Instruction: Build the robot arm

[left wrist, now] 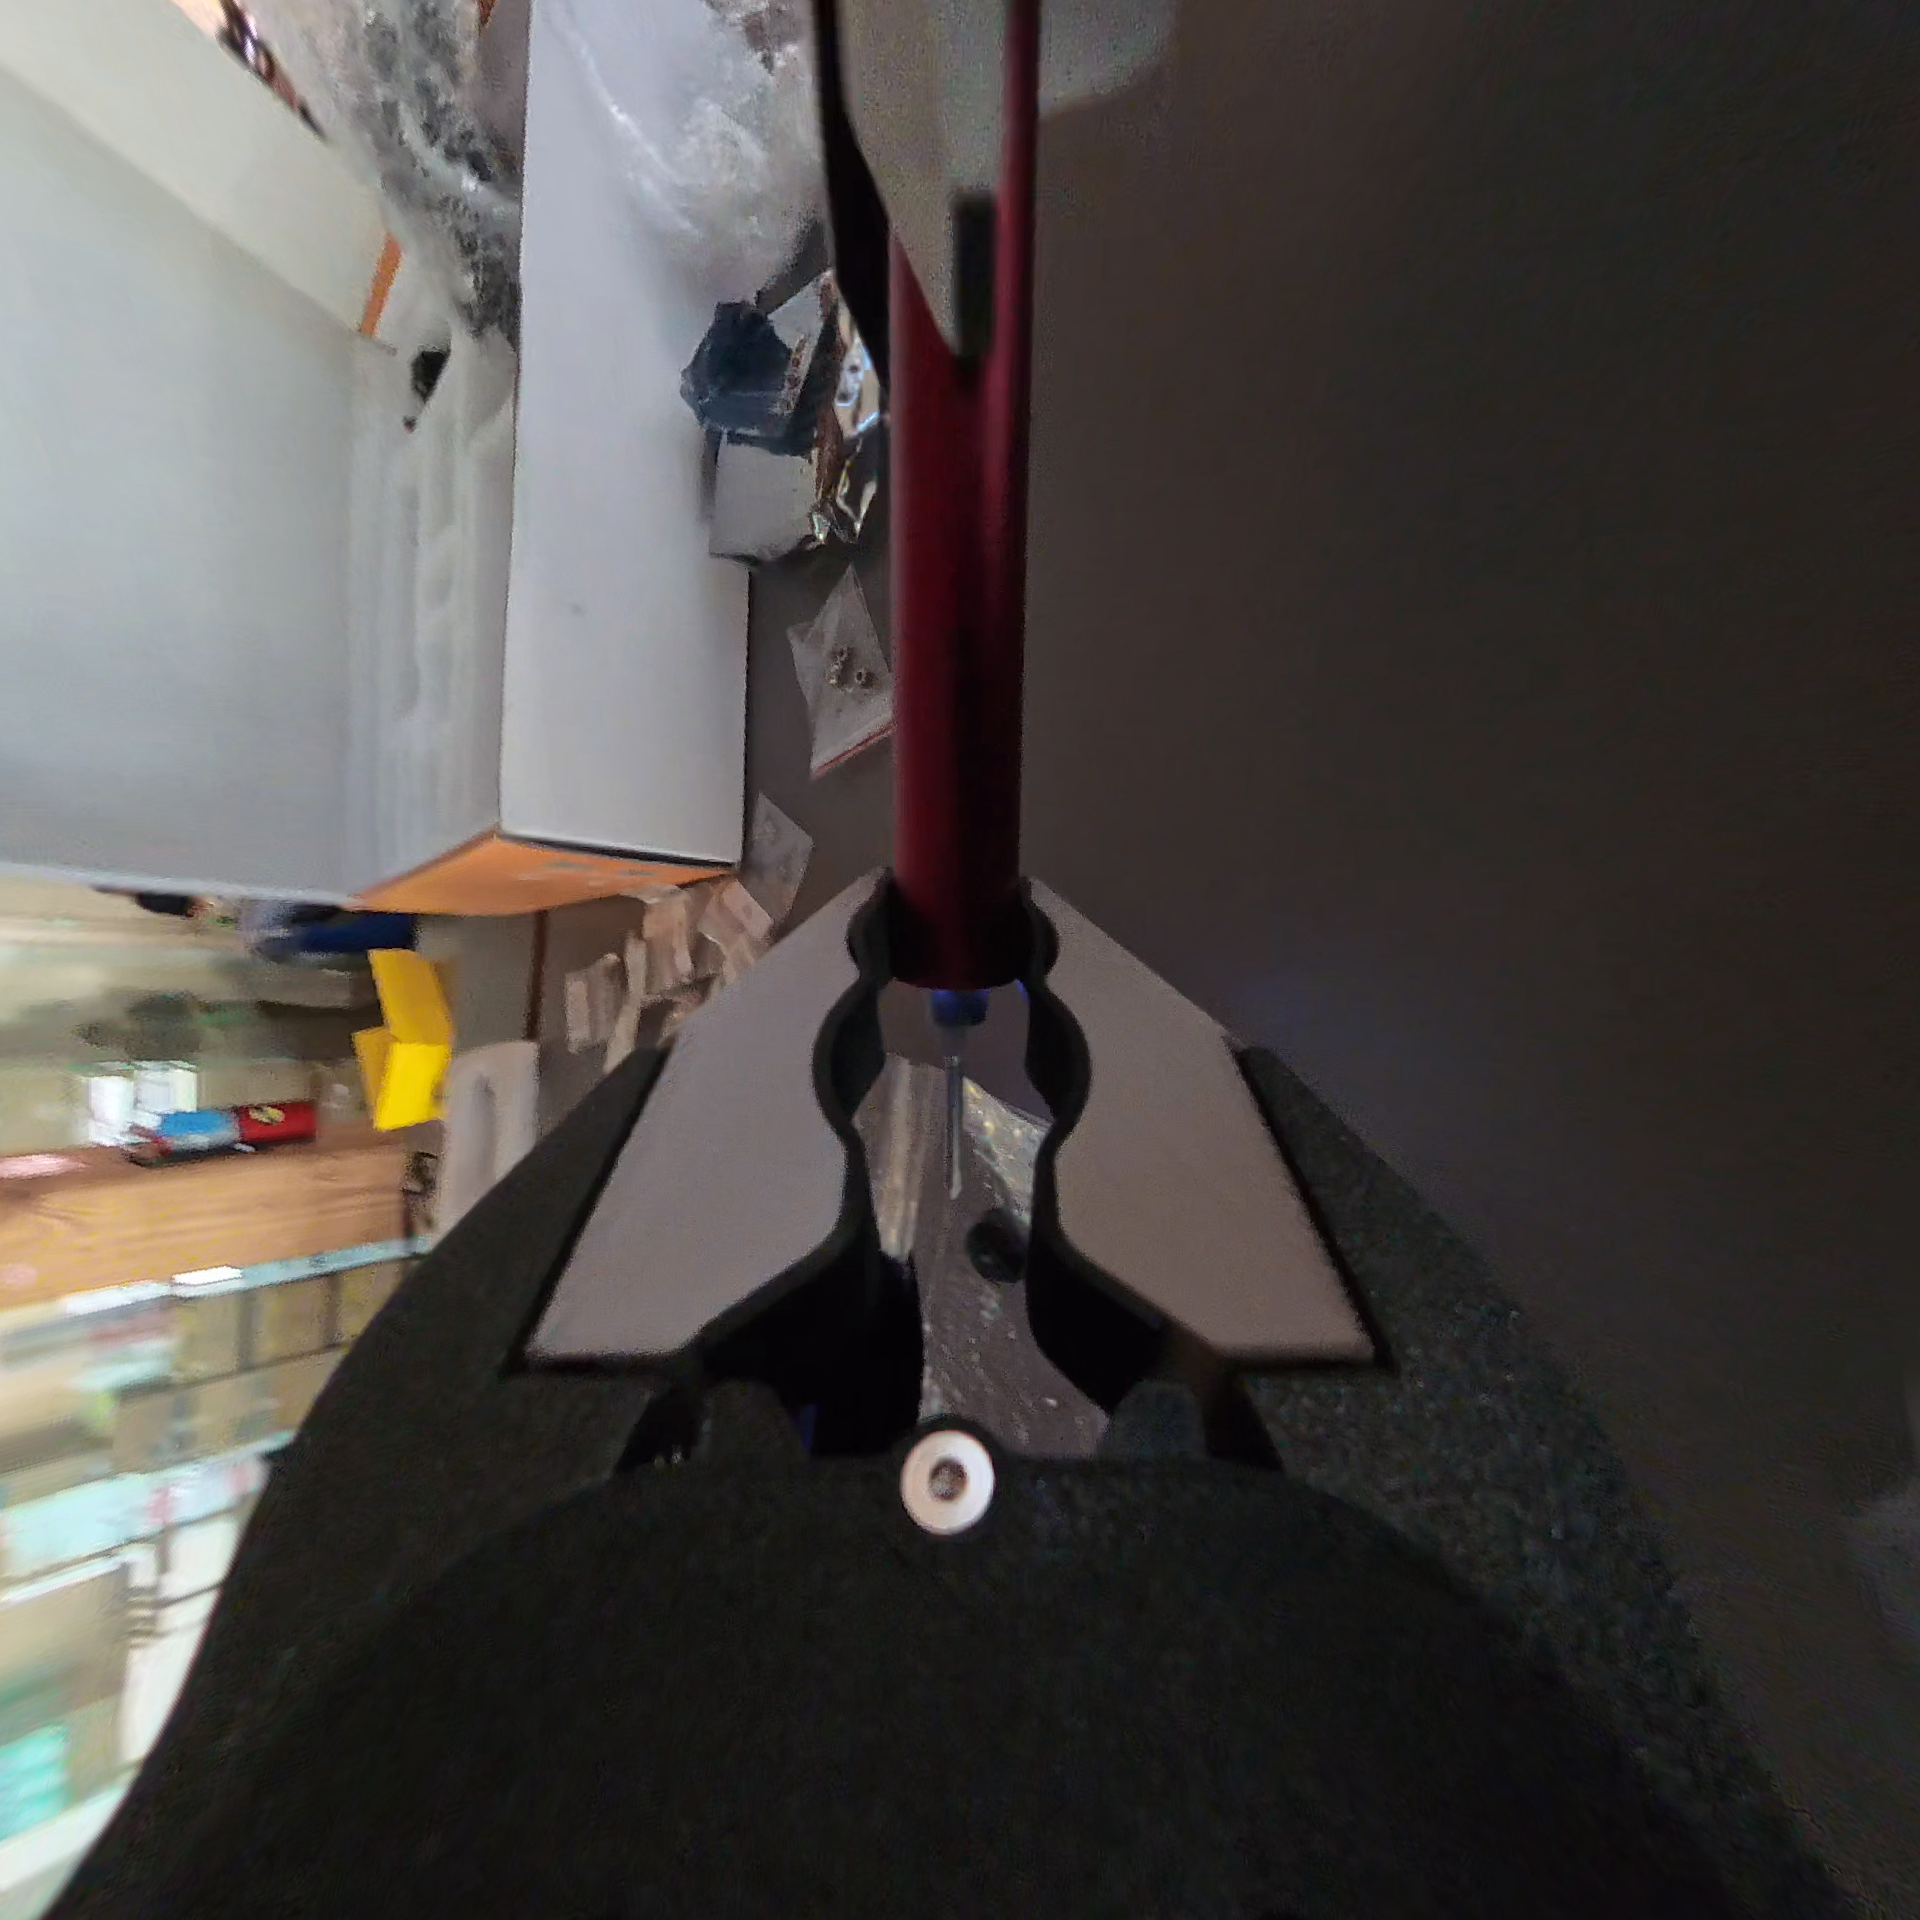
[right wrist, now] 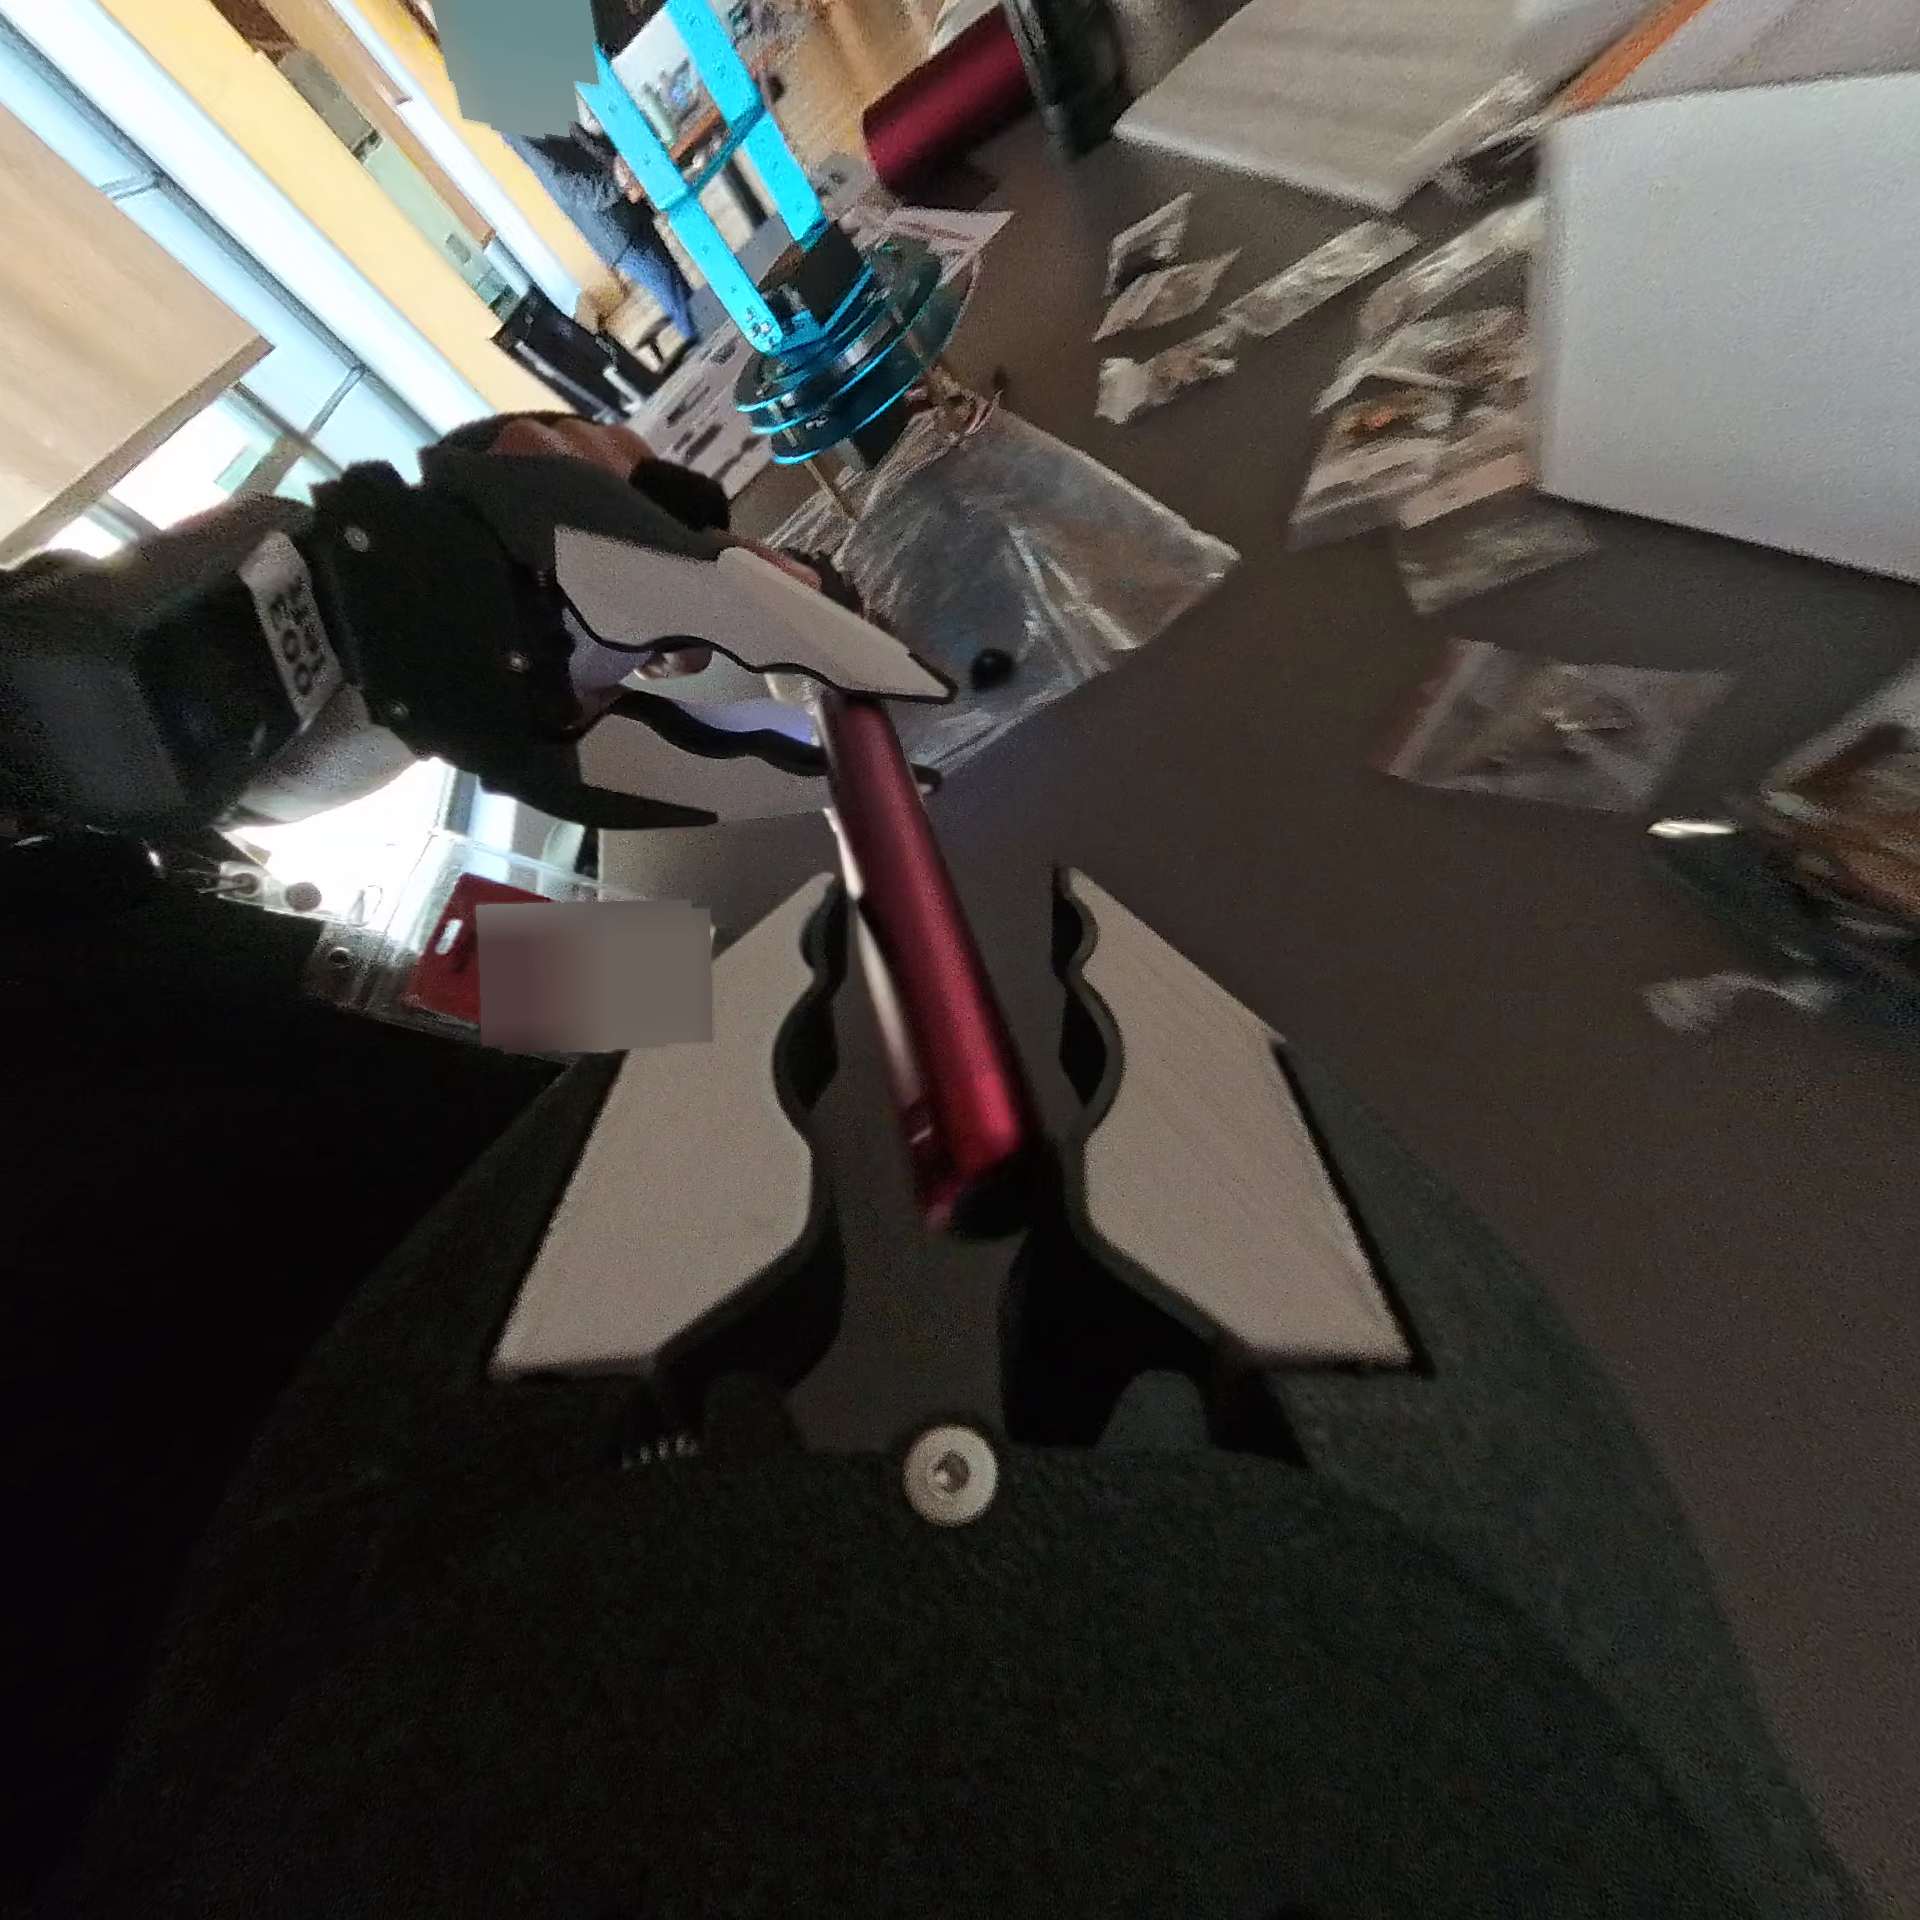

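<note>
The left gripper [left wrist: 956, 914] is clamped on the bit end of a red electric screwdriver [left wrist: 961, 623]. At the tool's butt end the right gripper [right wrist: 951, 904] straddles the barrel with jaws apart — not touching it. Beyond the screwdriver lie a silver bag [right wrist: 997, 551], then a blue turntable assembly [right wrist: 831, 353]. Motion blur obscures the packets; the bit's tip is hard to make out.

No writing legible in either view. Black-and-white coded tag [right wrist: 296, 623] on the left tool's body: pattern only, blurred. Red can [left wrist: 272, 1120] on the far wooden shelf bears a small yellow mark, unreadable. Plastic packets [right wrist: 1423, 436] on the worktop too blurred to read.
</note>
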`<state>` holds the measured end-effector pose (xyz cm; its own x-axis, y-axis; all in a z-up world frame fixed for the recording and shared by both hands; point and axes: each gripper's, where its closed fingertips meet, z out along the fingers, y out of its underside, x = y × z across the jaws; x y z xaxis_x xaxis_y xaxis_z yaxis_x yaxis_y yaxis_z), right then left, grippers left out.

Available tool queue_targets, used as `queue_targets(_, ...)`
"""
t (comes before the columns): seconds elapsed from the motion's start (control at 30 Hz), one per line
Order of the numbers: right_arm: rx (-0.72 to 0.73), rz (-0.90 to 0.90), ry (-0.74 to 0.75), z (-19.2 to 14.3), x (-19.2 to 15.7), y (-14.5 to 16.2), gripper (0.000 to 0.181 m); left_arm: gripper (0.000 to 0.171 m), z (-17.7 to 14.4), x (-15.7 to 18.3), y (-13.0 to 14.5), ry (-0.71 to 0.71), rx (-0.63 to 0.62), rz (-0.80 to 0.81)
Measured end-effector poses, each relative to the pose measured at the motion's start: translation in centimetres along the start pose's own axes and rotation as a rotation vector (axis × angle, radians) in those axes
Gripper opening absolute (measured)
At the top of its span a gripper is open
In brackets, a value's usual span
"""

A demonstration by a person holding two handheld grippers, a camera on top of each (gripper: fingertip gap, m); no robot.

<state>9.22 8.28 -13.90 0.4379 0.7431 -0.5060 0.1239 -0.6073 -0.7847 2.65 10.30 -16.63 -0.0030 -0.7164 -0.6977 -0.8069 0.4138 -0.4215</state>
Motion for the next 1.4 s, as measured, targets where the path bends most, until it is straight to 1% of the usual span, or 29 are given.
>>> queue_targets(0.07,0.002,-0.048,0.04,-1.8,0.8,0.1,0.042,0.02,0.5,0.2,-0.1,-0.009,0.005,0.063)
queue_targets(0.13,-0.132,-0.129,0.084,-1.9,1.0,1.6,0.044,0.02,0.9,0.8,-0.2,0.015,-0.007,0.122)
queue_targets(0.2,-0.253,-0.28,0.141,-0.7,0.9,2.6,0.045,0.02,1.1,1.1,-0.7,0.007,0.003,0.193)
queue_targets(0.27,-0.369,-0.422,0.219,1.1,1.7,3.4,0.044,0.02,1.3,0.7,-1.1,-0.028,0.009,0.24)
queue_targets(0.3,-0.385,-0.48,0.272,1.8,2.4,3.2,0.038,0.021,1.4,0.6,-0.7,-0.031,-0.015,0.265)
queue_targets(0.37,-0.392,-0.571,0.324,2.7,3.0,2.4,0.039,0.02,1.4,-0.2,-0.3,-0.066,-0.016,0.282)
queue_targets(0.5,-0.404,-0.62,0.27,4.4,2.8,1.5,0.044,0.02,0.8,-0.7,0.6,-0.081,-0.019,0.28)
queue_targets(0.53,-0.421,-0.64,0.261,4.7,2.7,1.3,0.042,0.021,0.7,-0.6,0.8,-0.09,-0.014,0.29)
queue_targets(0.6,-0.446,-0.7,0.257,5.5,2.7,0.7,0.053,0.021,0.3,-0.3,1.1,-0.105,0.002,0.316)
queue_targets(0.63,-0.491,-0.719,0.24,6.0,2.8,1.1,0.051,0.021,0.1,-0.1,1.1,-0.105,0.014,0.316)
queue_targets(0.67,-0.557,-0.734,0.236,6.3,3.2,1.7,0.054,0.021,-0.1,0.2,1.1,-0.106,0.025,0.31)
queue_targets(0.7,-0.612,-0.754,0.229,6.7,3.5,2.4,0.048,0.021,-0.2,0.5,1.1,-0.111,0.033,0.304)
queue_targets(0.73,-0.636,-0.78,0.228,7.1,3.7,2.5,0.031,0.021,-0.3,0.8,1.1,-0.115,0.035,0.3)
queue_targets(0.77,-0.653,-0.802,0.216,7.3,3.7,2.6,0.03,0.021,-0.3,0.9,1.5,-0.124,0.016,0.286)
queue_targets(0.8,-0.667,-0.801,0.208,7.6,3.7,2.7,0.028,0.021,-0.4,0.9,2.2,-0.136,-0.016,0.253)
queue_targets(0.83,-0.689,-0.794,0.203,7.7,3.8,2.9,0.025,0.026,-1.0,0.6,2.9,-0.153,-0.026,0.201)
queue_targets(0.87,-0.725,-0.794,0.204,7.6,4.1,3.4,0.022,0.031,-2.1,0.2,3.6,-0.155,-0.008,0.111)
queue_targets(0.9,-0.762,-0.8,0.219,7.6,4.5,3.7,0.02,0.032,-3.5,-0.1,4.8,-0.133,0.01,-0.017)
queue_targets(1.0,-0.769,-0.773,0.194,8.1,3.8,3.7,0.022,0.047,-7.9,-0.2,10.1,0.025,0.06,-0.407)
queue_targets(1.07,-0.803,-0.749,0.197,8.2,3.8,4.1,0.021,0.051,-10.3,-0.5,12.7,0.114,0.152,-0.58)
queue_targets(1.1,-0.804,-0.737,0.203,8.4,3.8,4.1,0.02,0.052,-11.0,-0.5,13.5,0.164,0.201,-0.629)
queue_targets(1.13,-0.796,-0.714,0.212,8.4,3.9,4.1,0.021,0.059,-11.0,0.0,14.1,0.23,0.218,-0.658)
queue_targets(1.17,-0.787,-0.672,0.224,8.4,3.9,4.0,0.021,0.07,-10.4,0.5,14.8,0.284,0.205,-0.671)
queue_targets(1.2,-0.762,-0.626,0.251,8.3,3.8,3.6,0.025,0.074,-9.5,0.7,15.5,0.296,0.182,-0.67)
queue_targets(1.23,-0.702,-0.578,0.288,8.3,3.3,2.6,0.032,0.077,-8.7,1.1,16.1,0.311,0.157,-0.646)
queue_targets(1.27,-0.624,-0.52,0.341,8.3,2.6,1.2,0.035,0.081,-8.1,1.5,16.2,0.321,0.145,-0.618)
queue_targets(1.33,-0.442,-0.36,0.413,9.5,-0.3,-1.6,0.043,0.077,-7.4,1.9,15.9,0.31,0.138,-0.613)
queue_targets(1.37,-0.308,-0.264,0.401,11.4,-2.7,-3.0,0.05,0.073,-7.3,2.3,15.6,0.315,0.145,-0.614)
queue_targets(1.4,-0.152,-0.172,0.392,13.8,-5.0,-4.4,0.05,0.061,-7.2,2.4,15.4,0.303,0.147,-0.616)
